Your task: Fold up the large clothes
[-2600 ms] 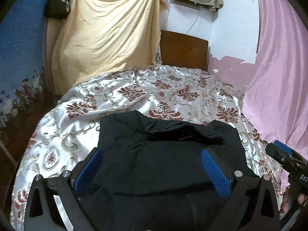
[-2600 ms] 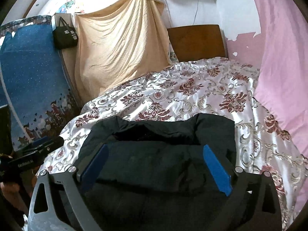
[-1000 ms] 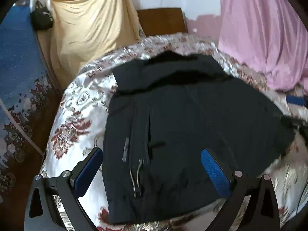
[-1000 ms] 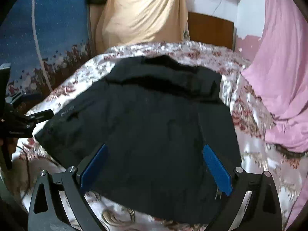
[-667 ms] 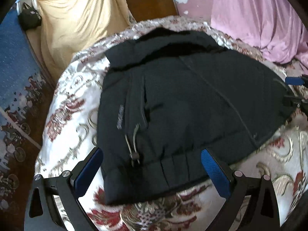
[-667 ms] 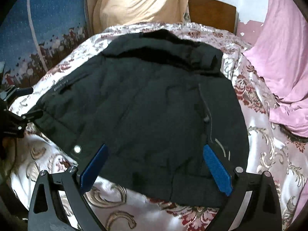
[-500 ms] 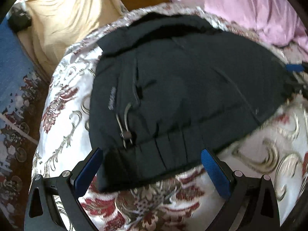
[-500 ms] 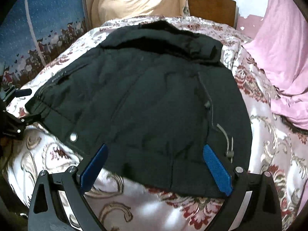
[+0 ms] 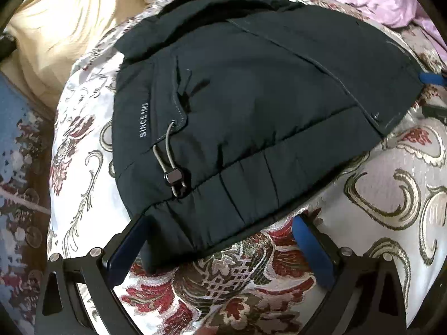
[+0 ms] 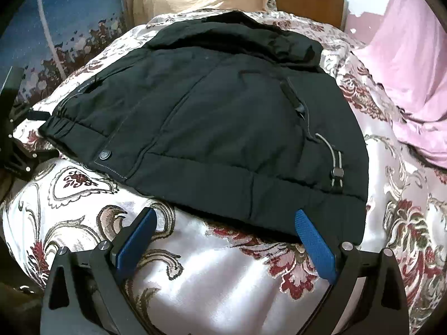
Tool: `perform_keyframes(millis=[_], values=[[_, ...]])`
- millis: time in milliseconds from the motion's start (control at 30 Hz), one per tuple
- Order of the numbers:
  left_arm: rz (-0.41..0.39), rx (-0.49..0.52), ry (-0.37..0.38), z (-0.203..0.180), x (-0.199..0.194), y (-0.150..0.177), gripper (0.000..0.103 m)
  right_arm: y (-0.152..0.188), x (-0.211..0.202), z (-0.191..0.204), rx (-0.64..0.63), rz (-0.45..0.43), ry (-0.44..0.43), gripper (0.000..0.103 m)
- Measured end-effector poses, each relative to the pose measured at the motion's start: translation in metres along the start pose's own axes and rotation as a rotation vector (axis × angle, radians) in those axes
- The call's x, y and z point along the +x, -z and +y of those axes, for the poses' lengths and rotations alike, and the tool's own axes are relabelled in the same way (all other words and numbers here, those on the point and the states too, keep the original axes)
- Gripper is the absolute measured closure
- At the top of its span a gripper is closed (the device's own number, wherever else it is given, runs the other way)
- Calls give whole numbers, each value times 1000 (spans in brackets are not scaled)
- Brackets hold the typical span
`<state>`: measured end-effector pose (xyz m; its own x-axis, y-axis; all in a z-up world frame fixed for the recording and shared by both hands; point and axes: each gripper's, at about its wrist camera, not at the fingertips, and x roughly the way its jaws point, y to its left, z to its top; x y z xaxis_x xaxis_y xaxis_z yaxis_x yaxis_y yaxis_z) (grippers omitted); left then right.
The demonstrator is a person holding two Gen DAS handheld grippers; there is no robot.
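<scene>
Jacket, dark and padded, lies spread on bedspread; both claws gape empty.

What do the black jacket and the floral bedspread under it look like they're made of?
Black jacket: looks like a matte woven synthetic, probably padded, since it lies puffy with stitched panels and an elastic cord at the hem. Floral bedspread: looks like satin or brocade, since bright glare sits on smooth cream cloth with woven maroon flowers.

matt cloth jacket, glossy satin bedspread
</scene>
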<state>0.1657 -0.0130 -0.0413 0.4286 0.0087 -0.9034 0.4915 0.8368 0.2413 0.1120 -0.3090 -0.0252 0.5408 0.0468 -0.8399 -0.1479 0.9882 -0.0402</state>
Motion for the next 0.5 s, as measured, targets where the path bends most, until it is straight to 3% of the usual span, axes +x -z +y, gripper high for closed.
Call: perform_keyframes(millis=[233, 500], values=[[57, 67, -58, -8, 10, -10, 0, -2, 3, -2, 17, 13, -5, 6], [-50, 60, -172, -15, -1, -4, 0, -12, -4, -11, -46, 36, 35, 6]])
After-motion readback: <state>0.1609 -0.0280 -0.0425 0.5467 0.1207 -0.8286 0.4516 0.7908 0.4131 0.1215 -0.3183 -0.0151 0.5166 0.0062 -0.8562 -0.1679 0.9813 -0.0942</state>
